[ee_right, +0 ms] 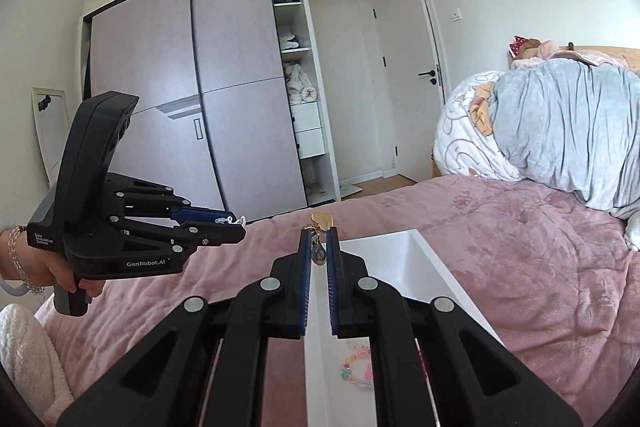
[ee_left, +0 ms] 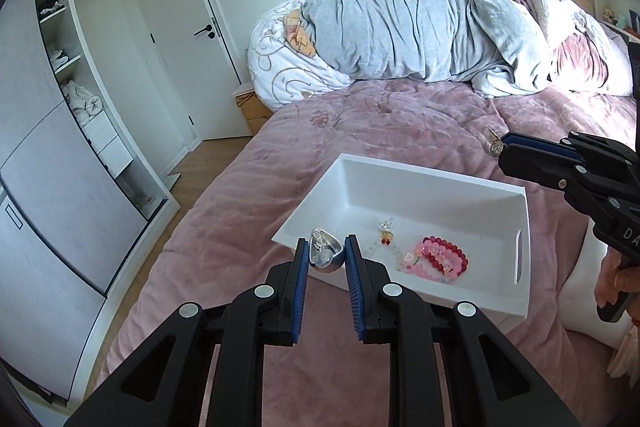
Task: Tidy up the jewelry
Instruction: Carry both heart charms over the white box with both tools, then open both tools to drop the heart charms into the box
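Note:
A white box (ee_left: 436, 187) sits on the pink bedspread. Inside lie red and pink bead bracelets (ee_left: 440, 259) and small clear and amber charms (ee_left: 387, 231). My left gripper (ee_left: 327, 254) is shut on a silver heart-shaped pendant (ee_left: 325, 255), held above the box's near left rim. In the right wrist view the left gripper (ee_right: 236, 225) shows side-on. My right gripper (ee_right: 319, 242) is shut on a gold heart necklace (ee_right: 322, 221) with a dangling grey charm, above the box (ee_right: 396, 259). In the left wrist view the right gripper (ee_left: 503, 147) holds it beyond the box's far right corner.
The pink bedspread (ee_left: 360, 131) covers the bed. Piled grey and white quilts (ee_left: 420, 35) lie at the head. A wardrobe (ee_right: 224, 99) and a door (ee_left: 188, 39) stand left of the bed. A white fluffy sleeve (ee_right: 28, 359) is at the lower left.

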`<state>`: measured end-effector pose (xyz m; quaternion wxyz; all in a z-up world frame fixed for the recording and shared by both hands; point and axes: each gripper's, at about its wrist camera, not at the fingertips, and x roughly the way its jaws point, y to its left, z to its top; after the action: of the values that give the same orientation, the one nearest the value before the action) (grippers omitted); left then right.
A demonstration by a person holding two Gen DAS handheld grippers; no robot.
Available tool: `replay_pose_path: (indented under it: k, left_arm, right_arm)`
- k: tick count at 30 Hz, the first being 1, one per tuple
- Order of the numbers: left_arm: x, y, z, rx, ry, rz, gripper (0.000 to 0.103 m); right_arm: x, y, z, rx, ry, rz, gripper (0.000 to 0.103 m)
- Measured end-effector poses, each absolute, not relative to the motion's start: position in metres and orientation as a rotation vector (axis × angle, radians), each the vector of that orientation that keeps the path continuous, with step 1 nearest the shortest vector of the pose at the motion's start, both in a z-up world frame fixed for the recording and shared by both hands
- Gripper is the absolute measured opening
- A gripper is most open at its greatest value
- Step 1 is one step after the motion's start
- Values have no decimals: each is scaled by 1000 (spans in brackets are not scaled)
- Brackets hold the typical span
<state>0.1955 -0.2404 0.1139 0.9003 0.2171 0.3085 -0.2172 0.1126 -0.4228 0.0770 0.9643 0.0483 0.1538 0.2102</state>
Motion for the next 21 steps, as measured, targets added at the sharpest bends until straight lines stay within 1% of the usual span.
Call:
replay_pose_path:
  k: [4, 9, 15, 21]
  left_arm:
    - [210, -266, 110, 472, 660, -448, 23]
    - [235, -297, 94, 497, 719, -432, 23]
    - [265, -329, 57, 545, 826, -426, 23]
    - [304, -350, 13, 588, 950, -382, 25]
  right_arm:
    - [120, -442, 70, 126, 343, 393, 8]
    - [139, -458, 51, 141, 444, 349, 8]
    - [165, -464, 21, 166, 584, 324, 8]
    - [180, -451, -3, 95, 682, 315, 9]
